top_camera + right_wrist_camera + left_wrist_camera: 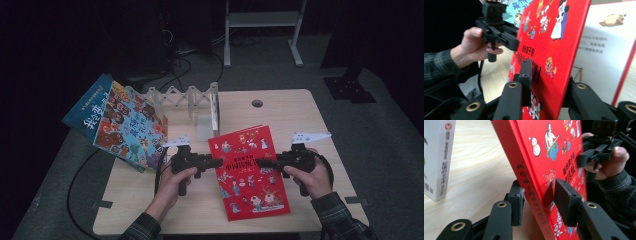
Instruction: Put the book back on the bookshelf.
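Note:
A red picture book (248, 172) lies in the middle of the wooden table (300, 115), its near end toward the person. My left gripper (218, 162) comes at it from the left. In the left gripper view the jaws of the left gripper (540, 200) straddle the red book (536, 157) at its spine, both pads pressed on it. My right gripper (260, 162) reaches in from the right. In the right gripper view, the right gripper (546, 80) has one pad on the red cover (554, 50), the other jaw hidden behind it; white pages (599, 47) show beyond.
Colourful picture books (127, 125) lean at the table's left back corner beside a white folding rack (180, 95). A white book (439, 157) stands upright near the red one. A round cable hole (257, 103) sits at the back. A metal frame (262, 30) stands on the floor behind.

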The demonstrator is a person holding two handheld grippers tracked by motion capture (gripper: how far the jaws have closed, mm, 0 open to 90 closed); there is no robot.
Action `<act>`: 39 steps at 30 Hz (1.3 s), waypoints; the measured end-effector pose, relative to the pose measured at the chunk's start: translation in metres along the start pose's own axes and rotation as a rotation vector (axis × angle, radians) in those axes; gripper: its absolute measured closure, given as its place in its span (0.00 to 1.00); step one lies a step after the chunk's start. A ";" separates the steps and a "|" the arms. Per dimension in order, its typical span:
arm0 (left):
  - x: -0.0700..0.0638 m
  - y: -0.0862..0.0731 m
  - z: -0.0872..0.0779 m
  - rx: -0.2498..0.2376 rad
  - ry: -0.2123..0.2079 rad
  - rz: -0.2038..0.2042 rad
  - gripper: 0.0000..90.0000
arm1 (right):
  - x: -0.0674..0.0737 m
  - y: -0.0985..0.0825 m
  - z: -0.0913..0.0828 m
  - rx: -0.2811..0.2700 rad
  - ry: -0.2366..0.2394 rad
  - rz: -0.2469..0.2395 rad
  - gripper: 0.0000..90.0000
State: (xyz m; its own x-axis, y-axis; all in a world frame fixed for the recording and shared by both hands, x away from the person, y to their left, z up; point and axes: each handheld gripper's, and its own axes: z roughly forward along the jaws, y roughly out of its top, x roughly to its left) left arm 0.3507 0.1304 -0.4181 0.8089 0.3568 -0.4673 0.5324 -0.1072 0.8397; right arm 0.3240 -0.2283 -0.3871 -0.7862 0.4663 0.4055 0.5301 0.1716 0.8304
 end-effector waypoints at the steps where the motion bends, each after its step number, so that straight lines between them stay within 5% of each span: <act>1: -0.001 0.001 -0.001 -0.004 0.001 0.007 0.68 | 0.000 0.000 0.000 0.004 -0.013 -0.007 0.75; 10: -0.009 0.009 -0.007 -0.036 0.002 0.049 0.74 | 0.000 0.000 0.004 0.007 -0.092 -0.044 0.65; 31: -0.022 0.019 -0.018 -0.070 -0.007 0.112 0.83 | -0.004 -0.002 -0.002 -0.021 -0.186 -0.110 0.45; 39: -0.027 0.023 -0.020 -0.084 -0.029 0.142 0.86 | -0.014 -0.009 0.006 0.049 -0.242 -0.095 0.37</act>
State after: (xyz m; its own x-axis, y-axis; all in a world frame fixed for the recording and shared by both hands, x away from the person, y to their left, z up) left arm 0.3360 0.1370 -0.3810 0.8821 0.3166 -0.3489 0.3903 -0.0762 0.9175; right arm 0.3322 -0.2314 -0.4024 -0.7375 0.6391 0.2184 0.4767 0.2635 0.8386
